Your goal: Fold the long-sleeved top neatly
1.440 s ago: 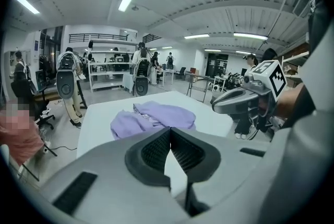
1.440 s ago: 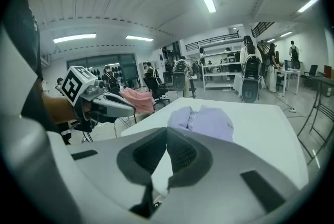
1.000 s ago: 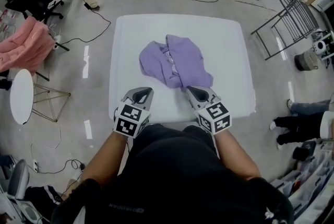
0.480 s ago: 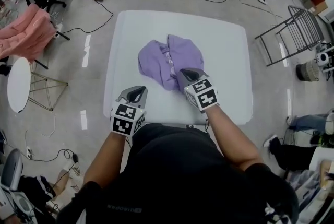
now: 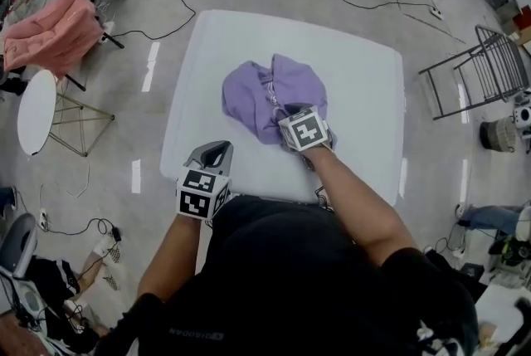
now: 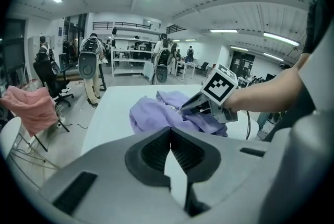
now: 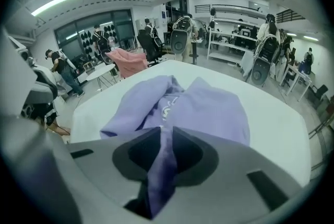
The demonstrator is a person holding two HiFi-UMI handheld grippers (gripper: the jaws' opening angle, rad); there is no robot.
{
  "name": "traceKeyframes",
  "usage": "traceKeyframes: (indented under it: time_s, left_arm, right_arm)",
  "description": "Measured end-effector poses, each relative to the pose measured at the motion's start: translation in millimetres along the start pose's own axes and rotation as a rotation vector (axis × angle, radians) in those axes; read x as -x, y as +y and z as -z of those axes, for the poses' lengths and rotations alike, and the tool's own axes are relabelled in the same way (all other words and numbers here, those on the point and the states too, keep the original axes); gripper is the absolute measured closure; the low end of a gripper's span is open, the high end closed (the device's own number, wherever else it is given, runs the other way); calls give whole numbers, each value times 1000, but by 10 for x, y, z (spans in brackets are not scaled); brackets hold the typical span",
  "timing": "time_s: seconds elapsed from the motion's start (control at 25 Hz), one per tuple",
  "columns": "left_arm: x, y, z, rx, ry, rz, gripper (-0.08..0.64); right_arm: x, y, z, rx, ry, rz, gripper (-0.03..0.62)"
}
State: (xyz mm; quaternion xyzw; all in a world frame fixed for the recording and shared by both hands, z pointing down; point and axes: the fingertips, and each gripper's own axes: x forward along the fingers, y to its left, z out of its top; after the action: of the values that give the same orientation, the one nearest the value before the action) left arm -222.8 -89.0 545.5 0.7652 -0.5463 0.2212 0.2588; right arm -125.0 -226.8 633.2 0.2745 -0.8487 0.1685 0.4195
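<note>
The purple long-sleeved top [image 5: 265, 93] lies crumpled in the middle of the white table [image 5: 357, 72]. My right gripper [image 5: 289, 115] rests on the top's near edge and points steeply down. In the right gripper view a strip of the purple top [image 7: 209, 108] runs between the jaws of the right gripper [image 7: 166, 129], which have just been opening and stand apart around it. My left gripper [image 5: 217, 148] hovers at the table's near edge, shut and empty. In the left gripper view the left gripper [image 6: 170, 131] faces the top [image 6: 151, 113] and the right gripper [image 6: 190, 108].
A pink garment [image 5: 50, 31] hangs over a chair at the far left, beside a round white side table [image 5: 37, 109]. A metal folding rack [image 5: 489, 68] stands to the right. Cables trail over the floor. People stand beyond the table.
My right gripper has moved away from me, from the table's near edge onto the top, and carried the near flap of cloth inward. The left gripper has barely shifted.
</note>
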Motion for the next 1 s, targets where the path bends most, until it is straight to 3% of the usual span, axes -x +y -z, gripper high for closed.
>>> traceKeyframes:
  time_s: [0.12, 0.36, 0.64, 0.76, 1.0]
  left_arm:
    - [-23, -10, 3, 1, 4, -7, 555]
    - [-182, -82, -145, -44, 8, 19, 555]
    - [-454, 60, -320, -118, 27, 28, 550]
    - [-640, 65, -412, -140, 47, 21, 460]
    - [-1085, 50, -504, -176, 116, 18, 397]
  right_arm:
    - [138, -64, -41, -59, -65, -25, 574]
    - [697, -315, 0, -171, -214, -49, 575]
    - [1477, -659, 435, -290, -319, 22, 577]
    - [1741, -811, 667, -301, -336, 57, 577]
    - [2038, -862, 939, -317, -350, 118, 577]
